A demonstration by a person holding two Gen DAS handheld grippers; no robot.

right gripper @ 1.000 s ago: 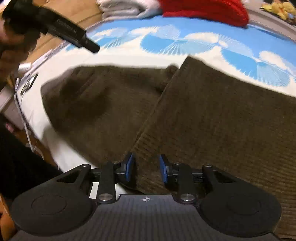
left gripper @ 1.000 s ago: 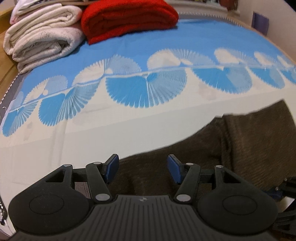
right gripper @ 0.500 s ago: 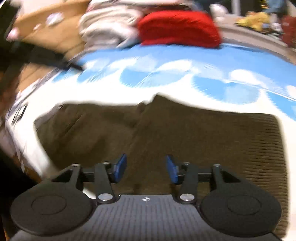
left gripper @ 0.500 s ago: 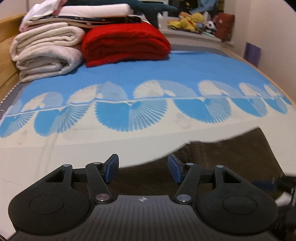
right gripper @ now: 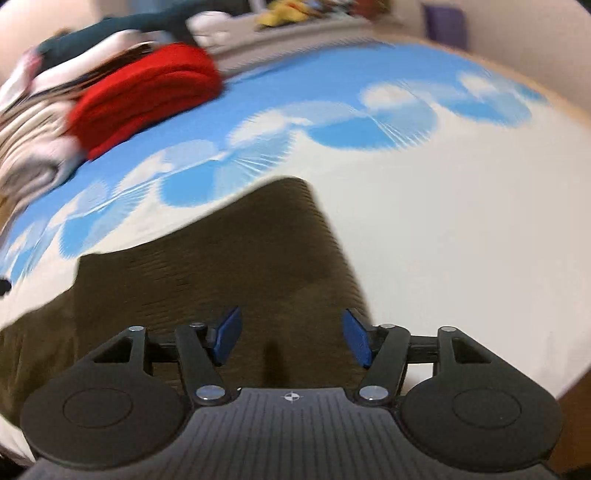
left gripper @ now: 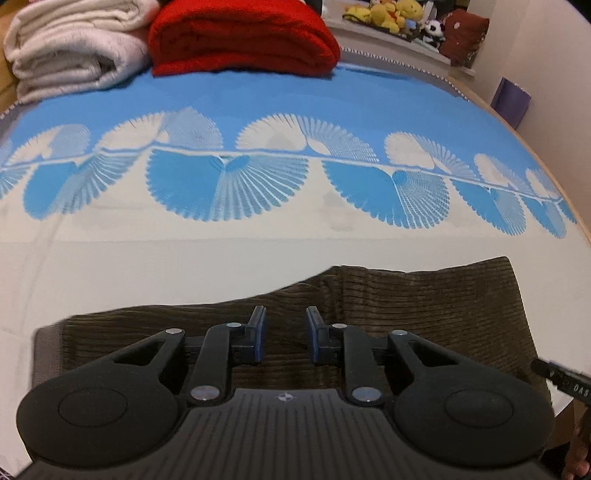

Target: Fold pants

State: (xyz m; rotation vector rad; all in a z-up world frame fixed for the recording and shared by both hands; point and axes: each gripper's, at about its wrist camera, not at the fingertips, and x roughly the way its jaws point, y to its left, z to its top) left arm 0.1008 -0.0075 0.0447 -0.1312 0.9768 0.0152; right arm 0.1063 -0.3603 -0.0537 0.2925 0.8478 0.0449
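Note:
The dark brown corduroy pants [left gripper: 424, 314] lie folded flat on the bed near its front edge. They also show in the right wrist view [right gripper: 229, 269], where the picture is blurred. My left gripper [left gripper: 283, 338] hovers over the pants' middle, jaws partly open with a narrow gap and nothing between them. My right gripper [right gripper: 291, 338] is wide open and empty above the right end of the pants. The tip of the right tool [left gripper: 561, 380] shows at the left view's right edge.
The bed cover [left gripper: 295, 236] is white with blue fan patterns. A folded red blanket [left gripper: 240, 37] and a stack of white towels [left gripper: 70, 48] lie at the far end. Stuffed toys [left gripper: 391, 16] sit on a shelf behind. A wall [left gripper: 554, 74] runs along the right.
The right gripper opened from nearly shut to wide and swung toward the pants' right end. The left gripper's jaws narrowed and it moved over the pants. The pants lie flatter and more compact.

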